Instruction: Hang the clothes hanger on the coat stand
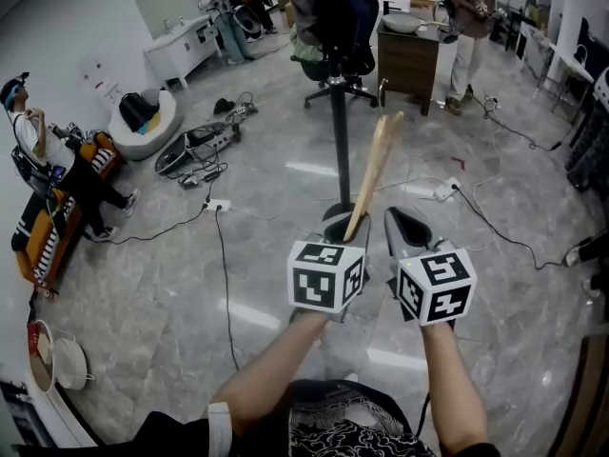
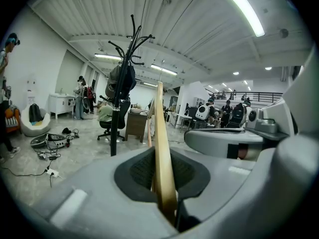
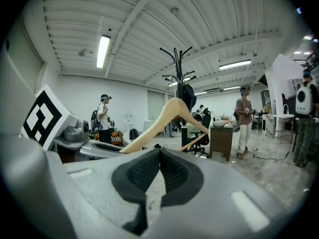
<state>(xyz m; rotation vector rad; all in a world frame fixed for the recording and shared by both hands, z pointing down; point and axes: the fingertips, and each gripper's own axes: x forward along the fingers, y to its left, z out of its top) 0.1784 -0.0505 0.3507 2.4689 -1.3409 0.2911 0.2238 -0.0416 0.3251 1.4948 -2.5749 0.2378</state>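
Gripping the wooden clothes hanger [image 1: 374, 174] by its lower end, the left gripper [image 1: 341, 225] has its jaws clamped on it, and the hanger slants up toward one o'clock. The right gripper [image 1: 404, 227], just beside it at three o'clock, has its jaws pressed together on nothing. The coat stand [image 1: 339, 112] rises ahead at twelve o'clock, with a dark bag [image 1: 333, 8] hanging on it.

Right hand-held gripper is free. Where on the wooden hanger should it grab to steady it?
Probably the free sloping arm of the wooden hanger, approached from its right side. The left hand-held gripper clamps the other arm's end, and the free arm faces the right hand-held gripper broadside.
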